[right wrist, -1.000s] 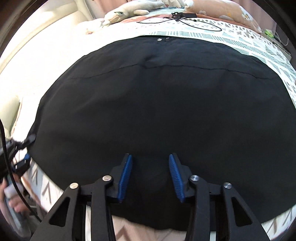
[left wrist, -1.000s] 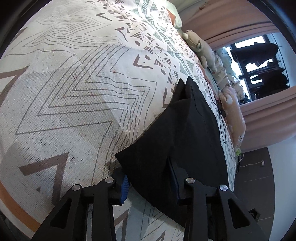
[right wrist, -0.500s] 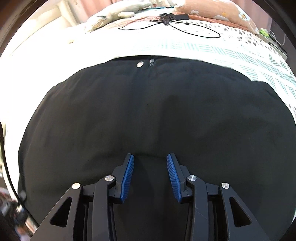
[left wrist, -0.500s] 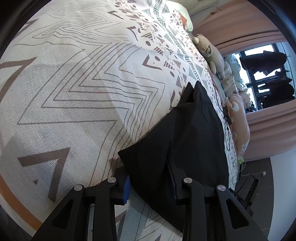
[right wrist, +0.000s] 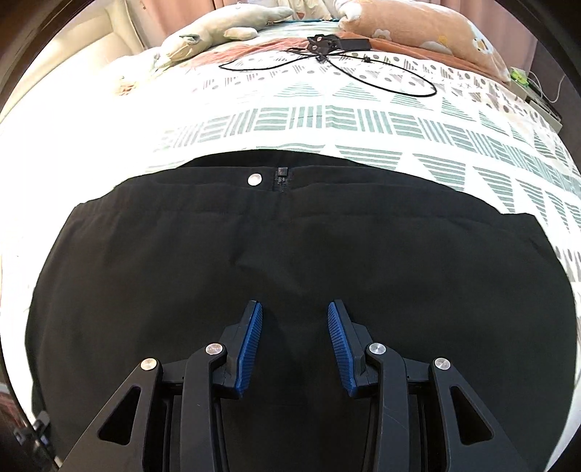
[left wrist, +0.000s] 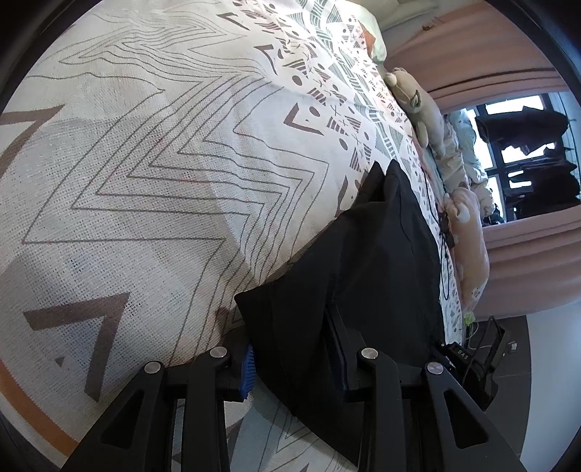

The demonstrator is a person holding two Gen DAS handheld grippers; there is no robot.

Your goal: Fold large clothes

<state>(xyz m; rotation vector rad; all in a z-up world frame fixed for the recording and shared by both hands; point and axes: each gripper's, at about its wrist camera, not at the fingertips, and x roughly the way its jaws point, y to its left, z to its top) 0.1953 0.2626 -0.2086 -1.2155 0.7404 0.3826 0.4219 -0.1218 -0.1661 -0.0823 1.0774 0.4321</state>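
A black garment lies spread on the patterned bedspread; its waistband with a silver button and a zip faces away from me. My right gripper hovers open over the middle of the cloth, with only flat fabric under its blue pads. In the left wrist view a folded corner of the garment reaches between the fingers of my left gripper. Its jaws stand wide apart, and the cloth covers the right pad. The left blue pad shows beside the corner.
A black cable with a small device lies beyond the garment. Plush toys and a pink cushion line the far bed edge. The zigzag bedspread stretches left of the garment. Pink curtains and a window are behind.
In the right wrist view the waistband has slid down the frame and more bedspread shows beyond it. The left view shifted slightly; the corner stays between the open fingers.
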